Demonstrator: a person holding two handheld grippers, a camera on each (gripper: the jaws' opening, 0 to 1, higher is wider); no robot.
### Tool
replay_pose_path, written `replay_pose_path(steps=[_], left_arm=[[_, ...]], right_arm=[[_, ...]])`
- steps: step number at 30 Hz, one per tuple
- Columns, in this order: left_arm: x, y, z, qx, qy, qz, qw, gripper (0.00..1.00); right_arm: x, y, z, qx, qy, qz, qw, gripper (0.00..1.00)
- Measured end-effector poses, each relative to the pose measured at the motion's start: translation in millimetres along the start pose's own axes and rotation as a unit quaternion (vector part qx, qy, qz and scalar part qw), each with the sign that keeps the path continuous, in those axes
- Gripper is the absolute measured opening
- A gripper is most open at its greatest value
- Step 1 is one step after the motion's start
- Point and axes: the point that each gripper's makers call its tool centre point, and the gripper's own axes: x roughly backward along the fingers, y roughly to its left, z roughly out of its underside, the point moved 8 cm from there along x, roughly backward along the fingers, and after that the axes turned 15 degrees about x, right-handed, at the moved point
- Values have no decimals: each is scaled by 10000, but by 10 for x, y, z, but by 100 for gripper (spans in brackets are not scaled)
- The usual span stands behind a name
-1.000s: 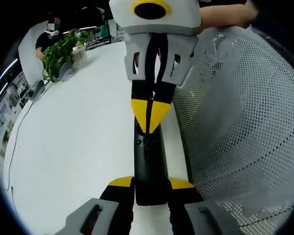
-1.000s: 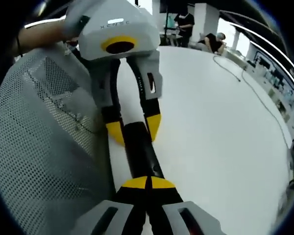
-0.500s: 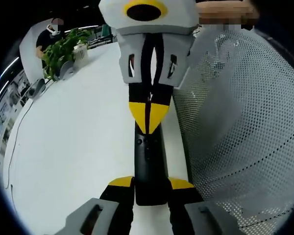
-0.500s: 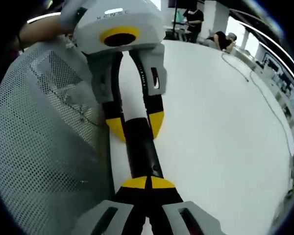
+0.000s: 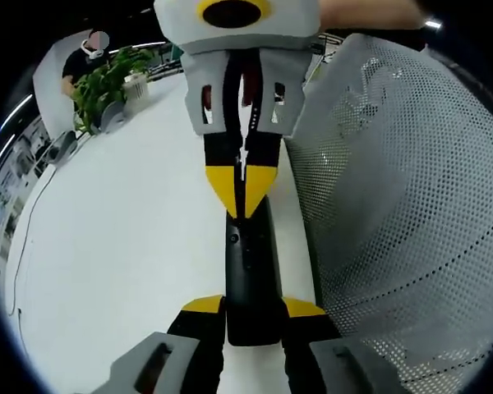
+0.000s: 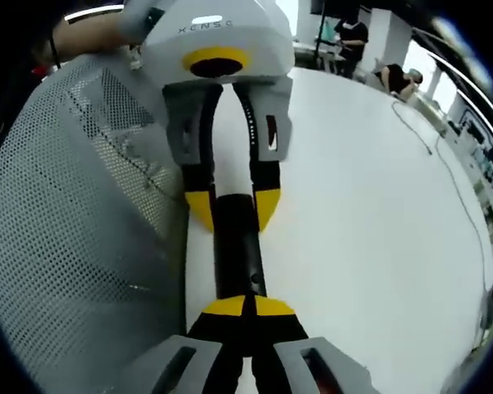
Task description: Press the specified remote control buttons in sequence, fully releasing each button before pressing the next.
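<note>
- White counter (image 5: 123,246) runs out to a far edge with a potted plant (image 5: 107,82) and seated people; a perforated mesh wall (image 5: 394,230) stands just beside the work, to the right of the left gripper and to the left of the right one.
- Remote (image 5: 248,279), black and slim, lies on the counter with its long axis running straight from one gripper to the other.
- Left gripper (image 5: 251,316) grasps the remote's near end, one yellow tip on each long side; in the right gripper view it (image 6: 233,205) straddles the far end the same way.
- Right gripper (image 6: 248,305) is clenched, its yellow tips pinched together into one point that rests on top of the remote; in the left gripper view that point (image 5: 243,195) sits on the remote's far end, just past a small round button (image 5: 234,239).
- Pressing arm, by my reading, is the right one: any next button lies along the remote's axis, toward the left gripper, so the point must lift clear and travel lengthwise, not sideways.
</note>
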Motion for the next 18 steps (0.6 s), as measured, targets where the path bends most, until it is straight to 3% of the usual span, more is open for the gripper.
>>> replay_pose_path(steps=[7,10,16,18], left_arm=[[0,-2,0,22,-3,-3,10000,26],[1,-1,1,28,-3,-1,10000,26],[1,-1,1,25,-7,2,10000,26],[0,-1,0,22,-4,4,10000,26]], right_arm=[[-40,28,-11,-88,30,-58,9999,8],[-44,21,-23,192,118,-25,9997,7],[-53,17,-32,369,240,-103,9990,7],[-58,13,-37,250,288,-108,9992,7]])
